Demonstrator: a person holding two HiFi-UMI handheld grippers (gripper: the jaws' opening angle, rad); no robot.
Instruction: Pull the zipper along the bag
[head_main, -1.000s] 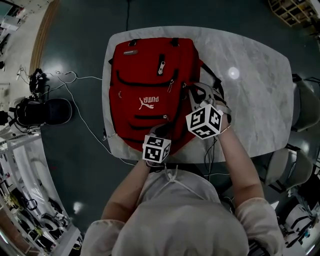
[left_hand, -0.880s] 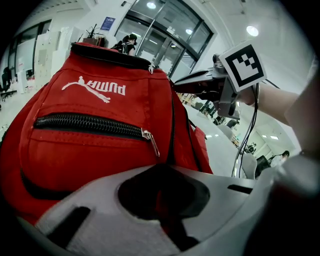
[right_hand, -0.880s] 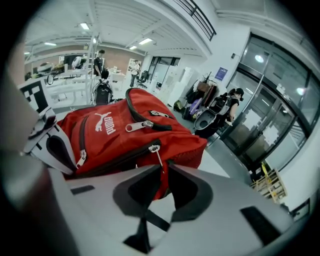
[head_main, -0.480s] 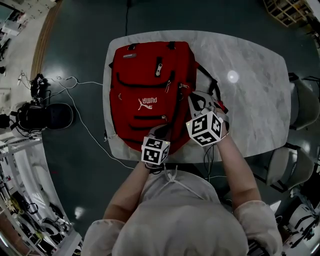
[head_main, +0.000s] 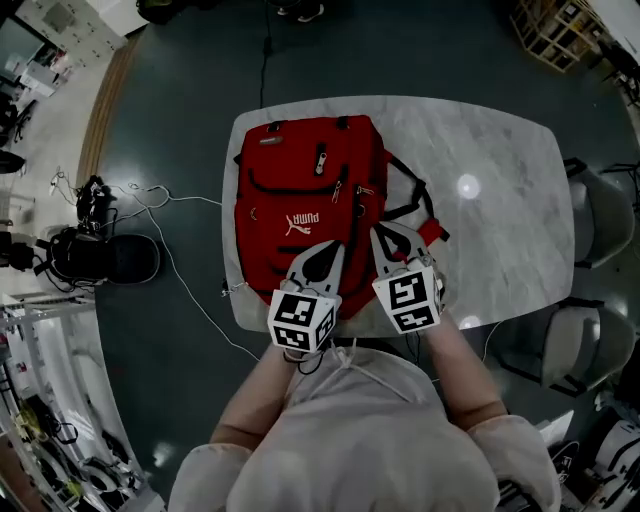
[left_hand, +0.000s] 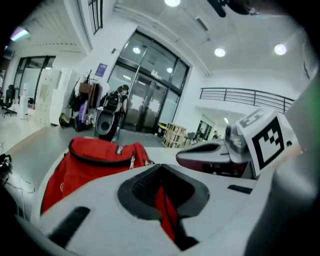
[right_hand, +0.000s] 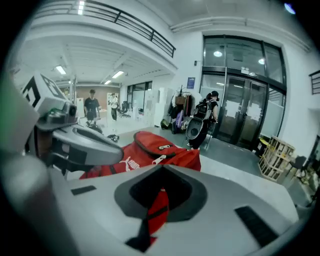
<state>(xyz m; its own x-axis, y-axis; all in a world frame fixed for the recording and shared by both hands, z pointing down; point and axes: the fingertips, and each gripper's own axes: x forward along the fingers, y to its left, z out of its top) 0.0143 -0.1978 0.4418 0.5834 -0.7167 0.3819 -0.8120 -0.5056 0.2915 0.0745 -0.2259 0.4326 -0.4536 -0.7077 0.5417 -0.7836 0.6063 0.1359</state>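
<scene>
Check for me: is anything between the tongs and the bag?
Nothing visible stands in the way. The left tongs and the right tongs are both at the near edge of the bag, and each is shut with red bag fabric showing between its jaws.

Bag (head_main: 300, 195) flat on bench (head_main: 500, 200), on bench's left part, lengthwise away from person. Straps (head_main: 410, 205) spill off bag's right side onto bench. L tongs (head_main: 330, 250) + R tongs (head_main: 383, 235) side by side over bag's near end: L over body, R nr right edge. Chairs (head_main: 600, 215) right of bench. Cables (head_main: 180, 265) + dark gear (head_main: 105, 258) on floor, left of bench.
</scene>
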